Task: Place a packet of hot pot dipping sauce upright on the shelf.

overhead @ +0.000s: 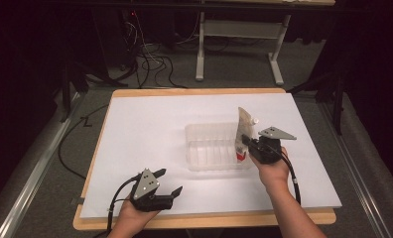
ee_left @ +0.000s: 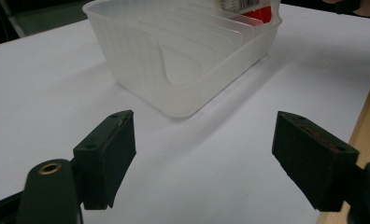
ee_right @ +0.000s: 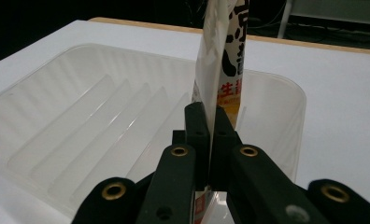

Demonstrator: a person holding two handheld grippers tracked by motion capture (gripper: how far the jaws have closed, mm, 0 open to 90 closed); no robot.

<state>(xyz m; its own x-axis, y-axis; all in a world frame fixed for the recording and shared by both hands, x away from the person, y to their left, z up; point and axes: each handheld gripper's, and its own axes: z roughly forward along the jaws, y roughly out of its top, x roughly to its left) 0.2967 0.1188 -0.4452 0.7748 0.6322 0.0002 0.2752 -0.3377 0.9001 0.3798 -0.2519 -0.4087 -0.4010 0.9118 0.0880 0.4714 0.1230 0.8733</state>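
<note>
My right gripper [ee_right: 210,121] pinches an upright pouch [ee_right: 223,51] over the clear tray [ee_right: 57,112]; my left gripper [ee_left: 204,158] gapes wide, tray ahead.

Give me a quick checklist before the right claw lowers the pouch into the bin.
1. Right claw shut on pouch: ok.
2. Pouch upright, over the right end of the bin: ok.
3. Pouch bottom seated in a slot: cannot tell, jaws hide it.
4. Other slots free of items: ok.
5. Left claw open, apart from the bin, near the table's front edge: ok.
6. Bin flat on the white sheet: ok.
</note>
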